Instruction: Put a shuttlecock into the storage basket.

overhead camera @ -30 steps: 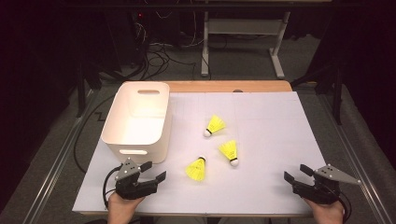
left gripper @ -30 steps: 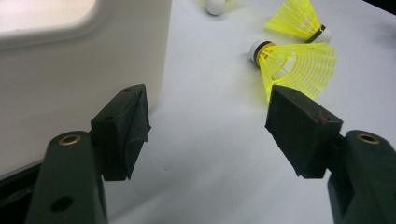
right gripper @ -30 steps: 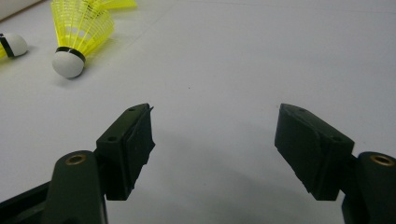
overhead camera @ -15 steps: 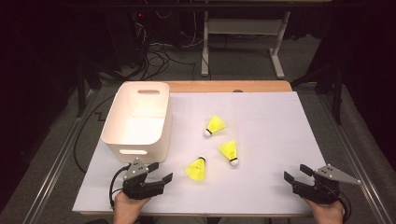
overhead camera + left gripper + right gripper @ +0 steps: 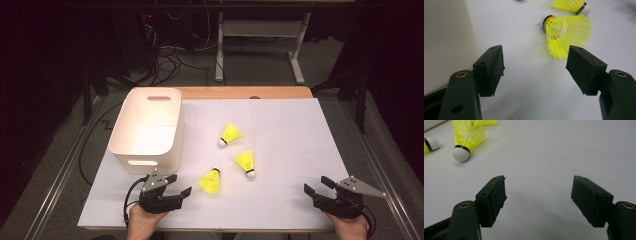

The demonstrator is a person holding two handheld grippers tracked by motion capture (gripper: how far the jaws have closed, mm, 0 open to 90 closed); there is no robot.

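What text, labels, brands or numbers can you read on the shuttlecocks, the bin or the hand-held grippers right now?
None: no readable text in any view.
Three yellow shuttlecocks, nearest one: no print visible on skirt or cork.
White plastic bin: plain walls, no label.
Left hand-held gripper and right hand-held gripper: black jaws unmarked; a small reddish scuff on one left jaw pad is not lettering.
White table cover: faint grid lines, no writing.
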